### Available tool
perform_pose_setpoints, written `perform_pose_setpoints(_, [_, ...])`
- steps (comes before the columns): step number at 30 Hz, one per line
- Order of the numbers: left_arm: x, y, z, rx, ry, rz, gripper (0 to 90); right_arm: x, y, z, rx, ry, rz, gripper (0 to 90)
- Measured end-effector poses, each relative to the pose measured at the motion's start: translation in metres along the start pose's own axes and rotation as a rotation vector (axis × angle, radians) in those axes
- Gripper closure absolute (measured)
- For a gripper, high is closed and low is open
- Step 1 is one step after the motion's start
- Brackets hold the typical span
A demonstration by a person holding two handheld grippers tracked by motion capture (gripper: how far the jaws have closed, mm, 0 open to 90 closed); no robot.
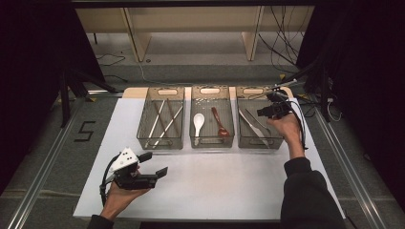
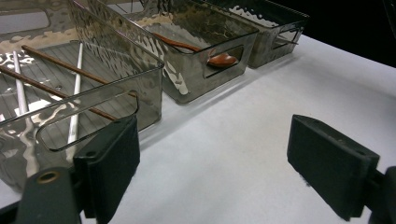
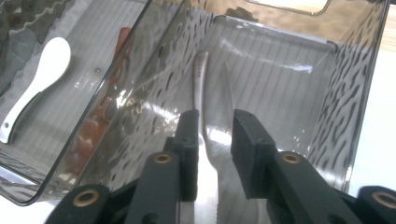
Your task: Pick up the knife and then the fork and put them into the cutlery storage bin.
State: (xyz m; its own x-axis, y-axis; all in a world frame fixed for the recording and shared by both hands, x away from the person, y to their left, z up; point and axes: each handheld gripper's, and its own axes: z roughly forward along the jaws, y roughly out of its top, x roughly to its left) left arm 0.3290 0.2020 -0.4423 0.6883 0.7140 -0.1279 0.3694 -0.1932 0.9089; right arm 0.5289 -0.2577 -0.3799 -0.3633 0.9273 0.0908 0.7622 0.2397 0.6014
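Note:
Three smoky clear bins stand in a row on the white table [image 1: 215, 176]. The right bin [image 1: 260, 143] holds two metal knives [image 1: 253, 126]. My right gripper [image 1: 263, 112] hangs over that bin and points down into it. Its jaws stand a little apart, and in the right gripper view [image 3: 215, 126] the knives [image 3: 201, 74] lie on the bin floor below the gap, untouched by the pads. My left gripper [image 1: 155, 164] rests low over the table's near left, open wide and empty [image 2: 212, 163].
The left bin [image 1: 160, 143] holds several chopsticks [image 2: 74, 93], brown and white. The middle bin [image 1: 212, 142] holds a white spoon [image 1: 198, 123] and a brown spoon [image 1: 220, 123]. Dark floor and cables lie around the table, and wooden shelving stands behind it.

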Motion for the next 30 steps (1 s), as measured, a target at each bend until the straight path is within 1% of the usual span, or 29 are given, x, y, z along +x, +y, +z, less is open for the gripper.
perform_pose_setpoints(3, [0.0, 0.0, 0.0, -0.001, 0.0, 0.0, 16.8, -0.001, -0.001, 0.0, 0.002, 0.007, 0.005, 67.9])
perform_pose_setpoints(8, [0.0, 0.0, 0.0, 0.0, 0.0, 0.0, 16.8, 0.001, -0.002, -0.004, -0.012, 0.021, 0.008, 63.3])
perform_pose_setpoints(11, [0.0, 0.0, 0.0, 0.0, 0.001, 0.0, 16.8, 0.004, -0.002, -0.007, -0.024, 0.042, 0.007, 58.7])
perform_pose_setpoints(14, [0.0, 0.0, 0.0, 0.0, 0.002, 0.0, 16.8, 0.009, -0.004, -0.011, -0.048, 0.048, -0.004, 54.2])
perform_pose_setpoints(18, [-0.001, 0.0, 0.0, 0.003, 0.001, -0.002, 16.8, 0.014, -0.007, -0.015, -0.059, 0.058, -0.017, 48.9])
perform_pose_setpoints(20, [0.0, 0.0, 0.0, 0.001, 0.001, -0.001, 16.8, 0.014, -0.009, -0.016, -0.067, 0.055, -0.015, 45.9])
perform_pose_setpoints(22, [-0.001, 0.0, 0.001, 0.001, 0.001, -0.005, 16.8, 0.014, -0.01, -0.017, -0.075, 0.066, -0.004, 42.9])
perform_pose_setpoints(25, [-0.001, 0.0, 0.001, 0.001, 0.001, -0.005, 16.8, 0.014, -0.013, -0.018, -0.085, 0.063, 0.005, 38.8])
perform_pose_setpoints(30, [0.0, 0.0, 0.001, 0.001, -0.002, -0.006, 16.8, 0.017, -0.018, -0.024, -0.114, 0.081, 0.008, 34.2])
